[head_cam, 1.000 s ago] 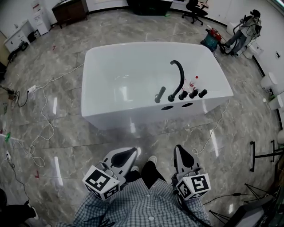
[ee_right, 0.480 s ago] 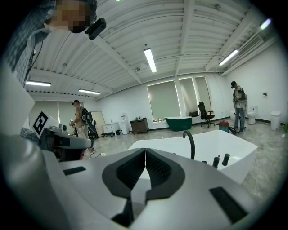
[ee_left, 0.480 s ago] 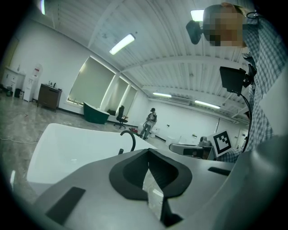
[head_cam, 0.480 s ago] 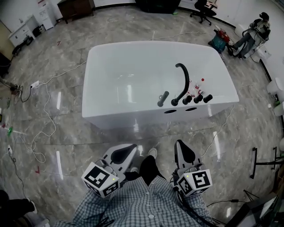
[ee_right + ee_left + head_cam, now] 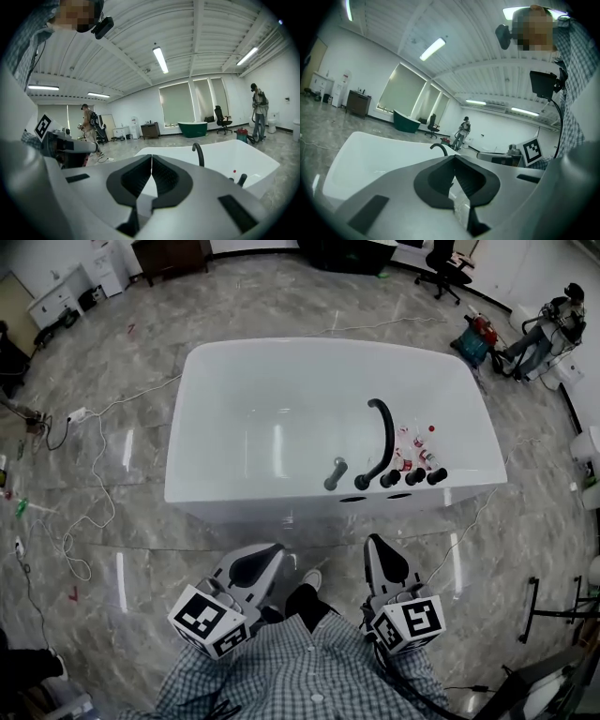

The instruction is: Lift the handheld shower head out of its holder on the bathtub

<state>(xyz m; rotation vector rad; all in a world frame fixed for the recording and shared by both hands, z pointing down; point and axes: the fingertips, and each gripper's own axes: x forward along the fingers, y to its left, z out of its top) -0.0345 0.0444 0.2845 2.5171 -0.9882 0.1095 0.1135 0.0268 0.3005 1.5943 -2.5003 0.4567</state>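
Both grippers are held low in front of the person, well apart from the tub (image 5: 246, 506). Left gripper (image 5: 270, 553): jaws pressed together, nothing between them. Right gripper (image 5: 379, 547): same (tips meet in its own view). Shower head (image 5: 336, 472) sits in its holder on the tub's near rim, just left of the black spout (image 5: 381, 441). Knobs (image 5: 413, 477) run in a row right of the spout. Neither gripper touches the shower head.

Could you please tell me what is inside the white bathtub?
The bathtub basin looks bare except for small red-capped bottles near the black spout. The near inner wall, beneath the rim with the shower head, is hidden.
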